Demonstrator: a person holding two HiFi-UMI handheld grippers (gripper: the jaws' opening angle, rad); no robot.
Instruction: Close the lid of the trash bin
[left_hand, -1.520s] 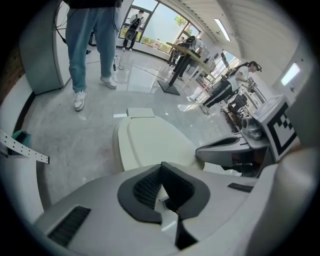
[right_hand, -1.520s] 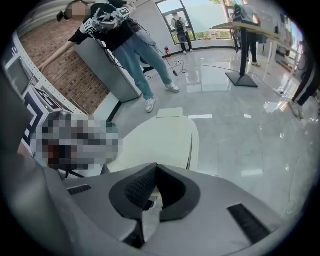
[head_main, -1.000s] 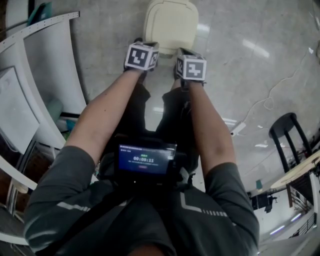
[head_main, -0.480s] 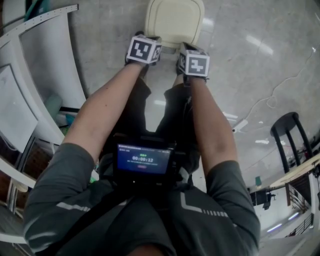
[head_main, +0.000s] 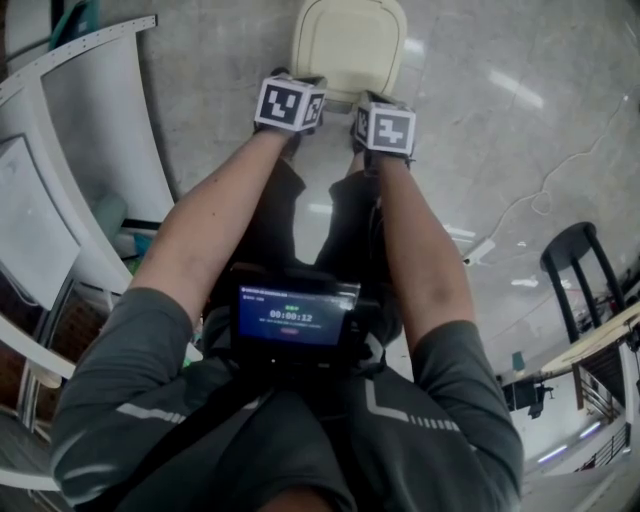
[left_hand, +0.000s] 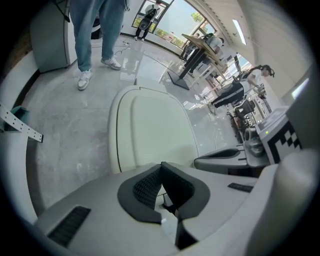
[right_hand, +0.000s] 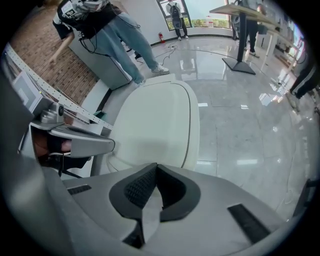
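Note:
The cream trash bin (head_main: 348, 40) stands on the grey floor just ahead of me, and its lid (left_hand: 152, 132) lies flat and down on the body; the right gripper view shows the lid (right_hand: 157, 122) the same way. My left gripper (left_hand: 161, 165) hovers over the lid's near edge with its jaws pressed together and nothing between them. Beside it, my right gripper (right_hand: 156, 166) is also shut and empty. In the head view the left gripper (head_main: 289, 100) and the right gripper (head_main: 384, 126) sit side by side at the bin's near rim.
A white curved counter (head_main: 95, 140) runs along the left. A black stool (head_main: 578, 270) and a floor cable (head_main: 545, 190) lie to the right. A person in jeans (left_hand: 92, 35) stands beyond the bin, with tables (right_hand: 240, 20) further off.
Both grippers have edged slightly forward toward the bin's near rim. The lid looks the same, lying down.

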